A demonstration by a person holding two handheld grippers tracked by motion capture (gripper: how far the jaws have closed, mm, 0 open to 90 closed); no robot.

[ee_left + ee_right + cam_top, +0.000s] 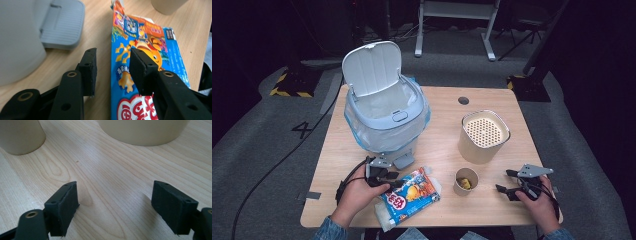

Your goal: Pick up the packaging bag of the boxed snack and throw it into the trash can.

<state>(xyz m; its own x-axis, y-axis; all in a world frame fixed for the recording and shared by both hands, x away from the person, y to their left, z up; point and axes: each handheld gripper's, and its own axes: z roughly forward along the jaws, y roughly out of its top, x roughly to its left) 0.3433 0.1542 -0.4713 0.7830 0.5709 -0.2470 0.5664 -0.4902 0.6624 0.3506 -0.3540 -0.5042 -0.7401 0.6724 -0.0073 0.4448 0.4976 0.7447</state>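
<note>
My left gripper [113, 65] is part open, its jaws over the edge of the snack box [147, 50], not squeezing yet. The box lies just in front of the bin [384, 112], whose lid is up. My right gripper [115, 205] is wide and empty. I think nothing is thrown away yet.

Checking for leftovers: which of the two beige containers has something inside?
The small paper cup near the table's front edge; yellowish bits sit inside. The larger container has a perforated top.

Both my grippers sitting low near the front edge.
My left gripper [393, 179] has jaws a bit apart, hand [357, 194] wrapped behind it; my right gripper [504, 181] is spread wide, pointing left.
</note>
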